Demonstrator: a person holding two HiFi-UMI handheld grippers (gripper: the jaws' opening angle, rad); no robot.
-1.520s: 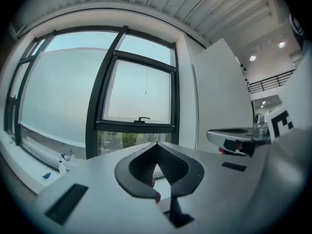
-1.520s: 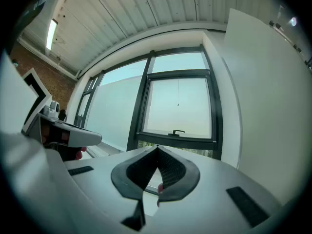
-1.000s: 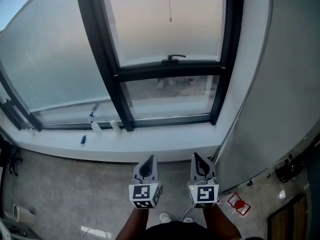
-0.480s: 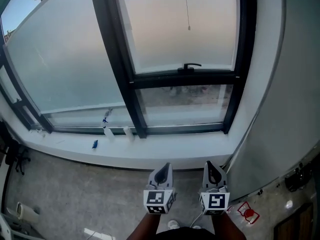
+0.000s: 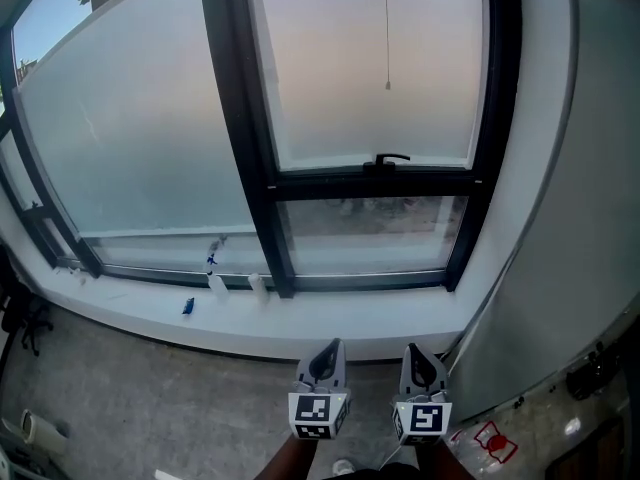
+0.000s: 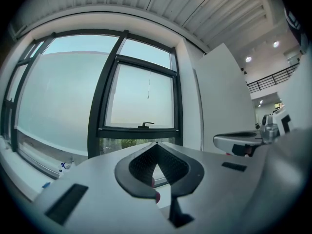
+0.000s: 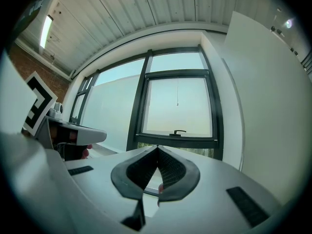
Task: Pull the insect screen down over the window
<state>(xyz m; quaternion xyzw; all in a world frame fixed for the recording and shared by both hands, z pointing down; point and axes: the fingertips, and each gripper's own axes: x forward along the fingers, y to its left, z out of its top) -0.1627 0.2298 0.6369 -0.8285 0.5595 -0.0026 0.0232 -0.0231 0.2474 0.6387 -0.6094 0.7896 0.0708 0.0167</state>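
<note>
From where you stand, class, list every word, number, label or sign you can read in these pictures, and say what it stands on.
No text can be read anywhere.
Left cube, right cube: black-and-white square patterns, no words.
Red mark on the floor: too small to read.
Bottles on the sill: any labels are too small to read.

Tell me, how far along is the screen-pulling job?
Nothing looks done: the pull cord hangs untouched in the window pane, so the screen seems not yet drawn. In hand: nothing; the left gripper and right gripper are shut, empty, short of the sill. Left: reach the cord, grip, pull down.
</note>
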